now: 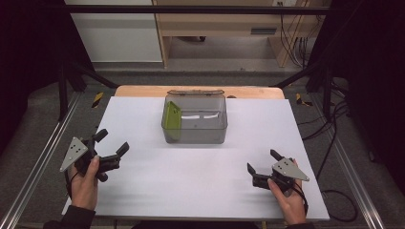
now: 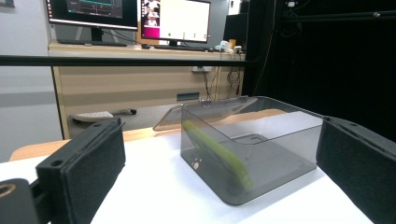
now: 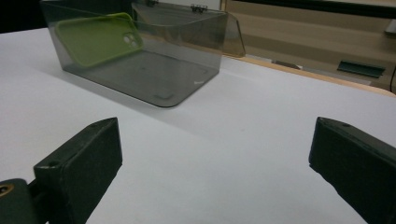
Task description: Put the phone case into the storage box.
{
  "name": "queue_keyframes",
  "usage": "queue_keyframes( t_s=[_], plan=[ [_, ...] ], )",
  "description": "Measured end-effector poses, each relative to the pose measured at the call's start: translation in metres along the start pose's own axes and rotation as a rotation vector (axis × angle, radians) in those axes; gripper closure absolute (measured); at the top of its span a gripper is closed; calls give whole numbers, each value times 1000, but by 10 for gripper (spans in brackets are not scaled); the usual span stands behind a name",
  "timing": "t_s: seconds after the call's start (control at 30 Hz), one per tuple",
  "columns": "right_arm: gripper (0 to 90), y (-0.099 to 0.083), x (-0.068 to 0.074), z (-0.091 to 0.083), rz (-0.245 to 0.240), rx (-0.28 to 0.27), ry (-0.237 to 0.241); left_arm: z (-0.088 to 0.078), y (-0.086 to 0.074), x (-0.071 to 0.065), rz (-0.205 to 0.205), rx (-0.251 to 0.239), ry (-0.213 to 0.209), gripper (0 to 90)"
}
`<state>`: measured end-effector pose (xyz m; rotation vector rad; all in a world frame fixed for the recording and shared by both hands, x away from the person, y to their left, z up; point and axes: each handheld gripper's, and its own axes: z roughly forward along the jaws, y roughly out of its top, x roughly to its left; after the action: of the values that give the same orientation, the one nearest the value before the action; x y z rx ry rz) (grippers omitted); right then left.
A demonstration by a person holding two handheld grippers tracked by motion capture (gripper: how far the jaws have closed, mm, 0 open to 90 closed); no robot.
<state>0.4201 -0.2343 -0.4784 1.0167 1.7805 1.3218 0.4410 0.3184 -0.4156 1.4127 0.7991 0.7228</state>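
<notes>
A clear grey plastic box stands at the middle back of the white table top, its lid hinged open behind it. Inside, a green phone case leans against the box's left wall; it also appears in the left gripper view and the right gripper view. My left gripper rests near the table's left edge, open and holding nothing. My right gripper sits at the front right, open and likewise holding nothing. Both lie well short of the box.
The white board covers a wooden table, with metal rails along both sides. Cables trail on the floor at the right. A wooden desk with monitors stands beyond the table.
</notes>
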Motion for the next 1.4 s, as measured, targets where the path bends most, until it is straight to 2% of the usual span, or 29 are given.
queue_keyframes(
  t_s=[0.37, 0.53, 0.83, 1.13, 1.4],
  plan=[
    [32, -1, -5, -1, 14, -8, -5, -8, -3, -1, 27, -9, 3, 13],
    [32, -2, -8, -2, 28, -18, 1, -13, -7, -3, 44, 2, 2, 13],
    [33, -2, -9, -2, 21, -16, 5, -17, -14, -6, 67, 2, 4, 14],
    [37, -1, -9, -2, 15, -11, 15, -19, -21, -8, 65, 9, -4, 15],
    [41, -1, -10, -3, 11, -2, 22, -19, -28, -10, 67, 25, -26, 15]
  ],
)
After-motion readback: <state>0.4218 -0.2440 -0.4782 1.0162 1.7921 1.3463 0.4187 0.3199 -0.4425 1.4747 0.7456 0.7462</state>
